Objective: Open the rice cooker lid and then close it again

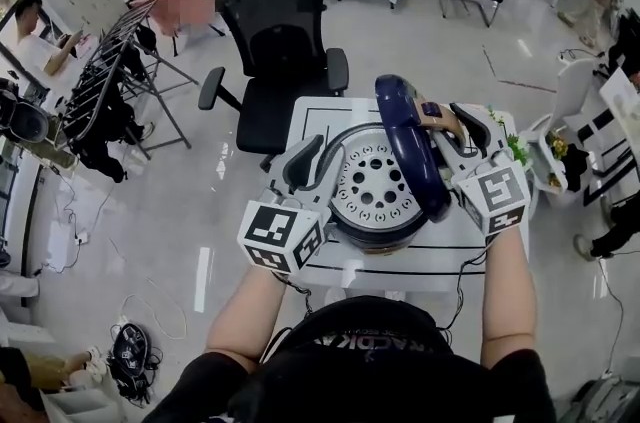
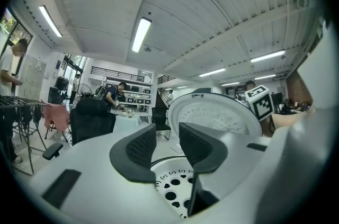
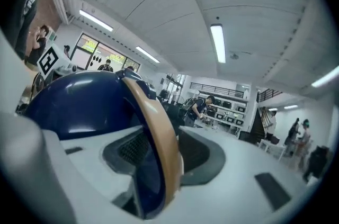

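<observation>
The rice cooker [image 1: 365, 226] stands on a white table [image 1: 318, 116], and its perforated inner plate [image 1: 375, 186] is exposed. Its dark blue lid [image 1: 408, 146] stands upright on edge. My right gripper [image 1: 452, 136] is shut on the lid's tan handle [image 1: 447, 119]; in the right gripper view the handle [image 3: 159, 133] and lid [image 3: 79, 104] fill the gap between the jaws. My left gripper [image 1: 318, 161] hovers at the cooker's left rim, open, with nothing between its pads [image 2: 139, 148]. The left gripper view shows the lid's white underside [image 2: 217, 117] beyond them.
A black office chair [image 1: 280, 51] stands just beyond the table. A folding rack [image 1: 110, 81] is at the far left. A small white stand with greenery [image 1: 555, 151] sits to the right. Cables lie on the floor [image 1: 135, 351].
</observation>
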`<state>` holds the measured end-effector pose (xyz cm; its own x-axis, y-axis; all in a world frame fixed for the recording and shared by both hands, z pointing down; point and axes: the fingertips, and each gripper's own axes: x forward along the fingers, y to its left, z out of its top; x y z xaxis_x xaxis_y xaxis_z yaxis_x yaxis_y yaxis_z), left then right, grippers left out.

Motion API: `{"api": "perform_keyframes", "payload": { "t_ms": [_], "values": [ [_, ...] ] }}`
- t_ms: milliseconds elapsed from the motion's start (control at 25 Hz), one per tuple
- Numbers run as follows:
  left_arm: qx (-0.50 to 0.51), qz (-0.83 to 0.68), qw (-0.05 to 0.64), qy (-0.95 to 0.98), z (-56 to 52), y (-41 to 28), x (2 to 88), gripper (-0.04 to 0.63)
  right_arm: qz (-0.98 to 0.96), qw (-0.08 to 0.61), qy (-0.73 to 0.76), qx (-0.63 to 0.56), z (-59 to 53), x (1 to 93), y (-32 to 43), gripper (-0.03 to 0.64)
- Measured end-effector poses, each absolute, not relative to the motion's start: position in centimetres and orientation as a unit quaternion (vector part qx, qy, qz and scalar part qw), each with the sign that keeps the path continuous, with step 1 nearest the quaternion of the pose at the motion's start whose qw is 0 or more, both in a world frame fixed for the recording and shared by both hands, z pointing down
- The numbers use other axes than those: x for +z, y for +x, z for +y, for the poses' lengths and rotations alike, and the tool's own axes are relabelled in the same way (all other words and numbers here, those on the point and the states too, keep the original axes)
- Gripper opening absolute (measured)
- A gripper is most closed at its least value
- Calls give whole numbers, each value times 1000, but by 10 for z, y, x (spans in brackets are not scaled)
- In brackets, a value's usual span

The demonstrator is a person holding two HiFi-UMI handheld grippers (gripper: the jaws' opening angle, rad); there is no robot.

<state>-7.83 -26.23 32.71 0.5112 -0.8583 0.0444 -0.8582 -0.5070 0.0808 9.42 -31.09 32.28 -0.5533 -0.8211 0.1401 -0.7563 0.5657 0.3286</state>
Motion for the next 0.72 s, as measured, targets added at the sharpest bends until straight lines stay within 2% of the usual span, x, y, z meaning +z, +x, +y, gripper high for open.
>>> {"api": "perform_keyframes", "payload": {
  "t_ms": [320, 720],
  "values": [
    [7, -464, 50, 884, -265, -33, 334, 138, -877, 72, 474, -43, -323, 321, 154, 159],
    [8, -461, 53, 886, -268, -2, 335, 143, -874, 44, 484, -3, -329, 327, 197, 140]
  ]
}}
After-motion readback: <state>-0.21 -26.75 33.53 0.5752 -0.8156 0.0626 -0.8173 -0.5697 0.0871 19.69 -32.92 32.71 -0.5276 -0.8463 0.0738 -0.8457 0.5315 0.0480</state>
